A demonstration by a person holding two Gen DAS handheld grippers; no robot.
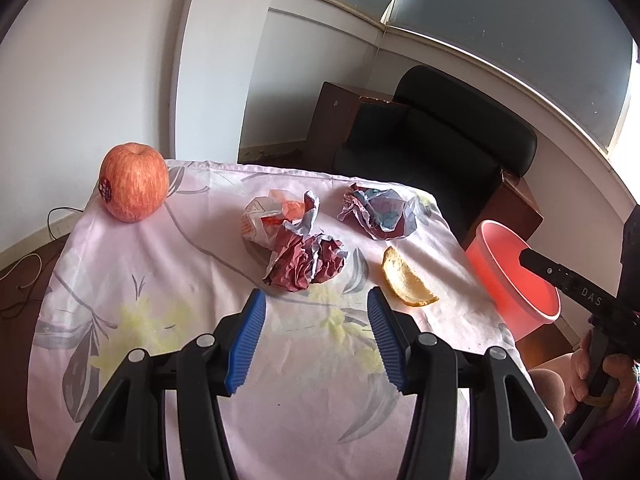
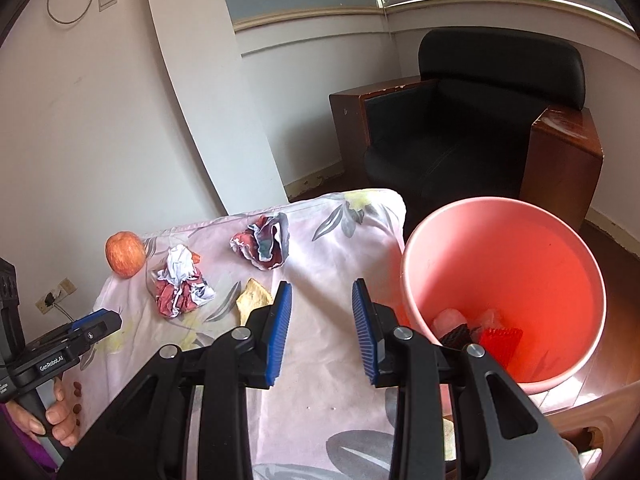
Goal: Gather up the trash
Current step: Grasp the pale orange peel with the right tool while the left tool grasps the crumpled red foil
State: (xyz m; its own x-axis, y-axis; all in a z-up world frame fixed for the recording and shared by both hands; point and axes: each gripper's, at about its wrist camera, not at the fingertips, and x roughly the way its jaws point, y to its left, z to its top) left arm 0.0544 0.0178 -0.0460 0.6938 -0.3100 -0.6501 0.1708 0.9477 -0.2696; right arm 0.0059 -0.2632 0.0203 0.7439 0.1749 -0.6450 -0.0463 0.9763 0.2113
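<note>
On a floral tablecloth (image 1: 168, 280) lie a crumpled red-and-white wrapper (image 1: 296, 248) (image 2: 180, 284), a second crumpled wrapper (image 1: 378, 210) (image 2: 262, 246) farther back, and a piece of bread (image 1: 406, 280) (image 2: 252, 298). A pink bin (image 2: 504, 288) (image 1: 516, 276) stands right of the table, with some scraps inside. My left gripper (image 1: 316, 300) is open and empty, just in front of the near wrapper. My right gripper (image 2: 322, 290) is open and empty, above the table's right edge beside the bin.
A red apple (image 1: 134, 182) (image 2: 125, 254) sits at the table's far left corner. A black armchair (image 2: 472, 128) with wooden sides stands behind the table and bin. Cables lie on the floor at left.
</note>
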